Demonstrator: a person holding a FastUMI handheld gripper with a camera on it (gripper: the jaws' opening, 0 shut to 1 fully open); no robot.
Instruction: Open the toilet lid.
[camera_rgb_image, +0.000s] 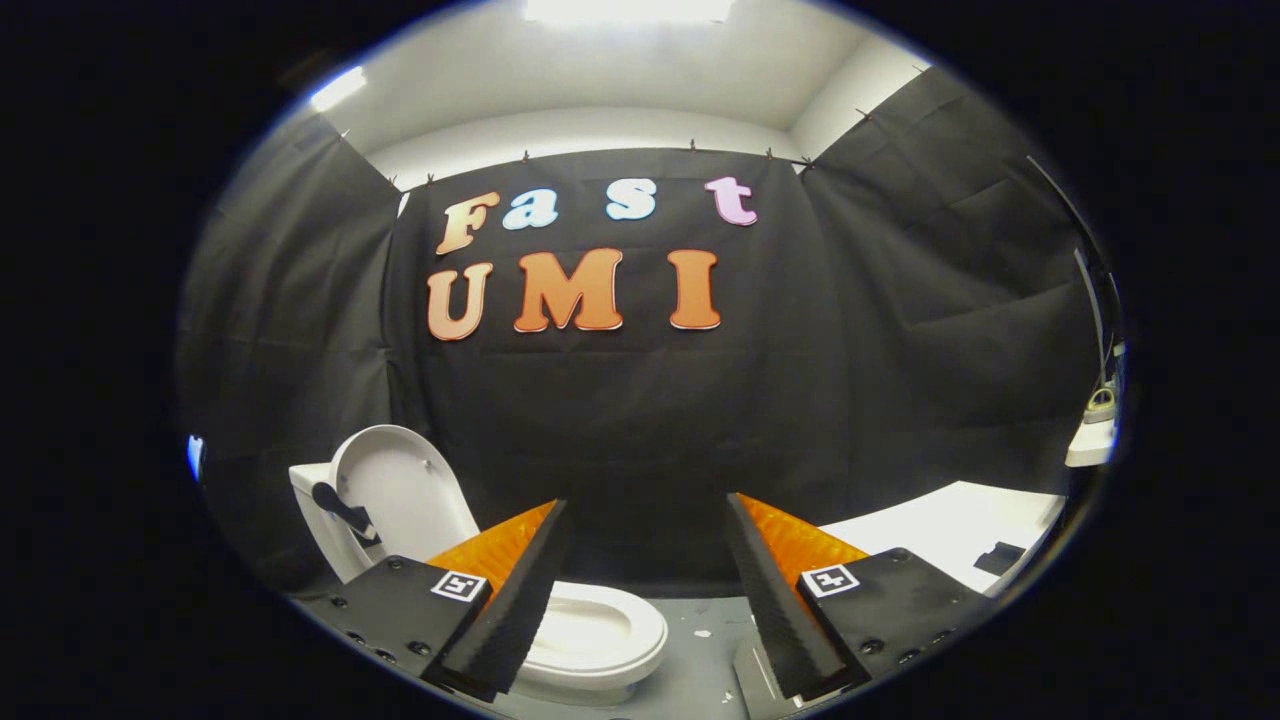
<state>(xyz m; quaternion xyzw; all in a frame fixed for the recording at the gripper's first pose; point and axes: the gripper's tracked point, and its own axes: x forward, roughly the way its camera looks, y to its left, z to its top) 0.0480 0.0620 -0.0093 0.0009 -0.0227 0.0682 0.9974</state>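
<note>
At ten o'clock off my gripper (645, 575) | toilet lid (395, 490) upright, against the tank, already raised | seat and bowl (600, 630) under left finger | fingers apart, holding nothing.

Toilet (590, 630) beyond the spread tool (648, 520), raised lid (400, 495) behind its bowl
</note>
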